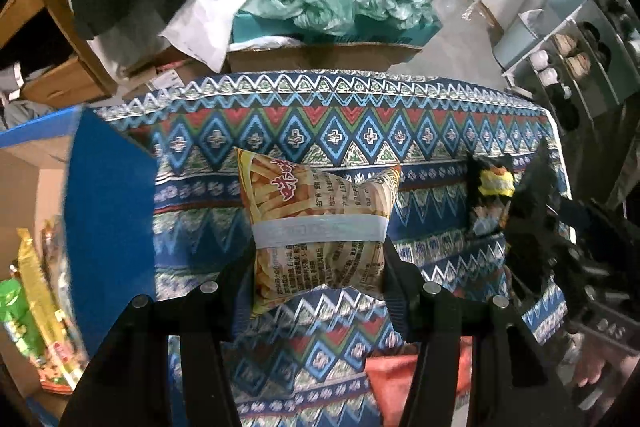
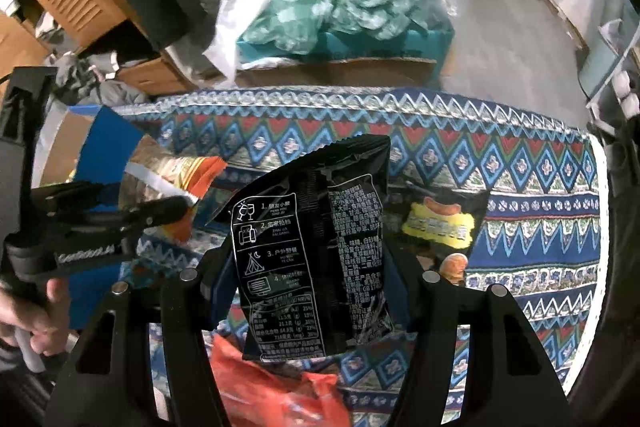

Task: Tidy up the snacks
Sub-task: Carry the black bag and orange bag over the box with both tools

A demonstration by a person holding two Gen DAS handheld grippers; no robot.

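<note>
Above the patterned cloth (image 1: 360, 115) that covers the table, in the left wrist view, the left gripper (image 1: 320, 247) is clenched on a yellow fries packet (image 1: 316, 211), its fingers pressing in from both sides at the packet's waist so that the foil puckers; the packet hangs clear of the cloth, held that way probably so it can be carried to the blue box (image 1: 108, 195) at the left, where other snack packs (image 1: 32, 307) already stand upright inside. The packet shows printed fries, red characters and a pale band across its middle, and it looks light and puffy. Far to the right a black packet with a yellow label (image 1: 494, 183) lies on the cloth, and an orange packet (image 1: 400, 379) lies near, under the gripper. In the right wrist view, the right gripper (image 2: 316, 267) grips a black snack bag (image 2: 320, 247) at its sides, back face forward with white icons and fine print, lifted above the cloth (image 2: 520, 167), likely also bound for the box. To the left the other gripper carries its fries packet (image 2: 172, 175) close to the blue box (image 2: 104, 143), while the yellow-labelled packet (image 2: 440, 227) and the orange packet (image 2: 280, 387) wait on the table.
</note>
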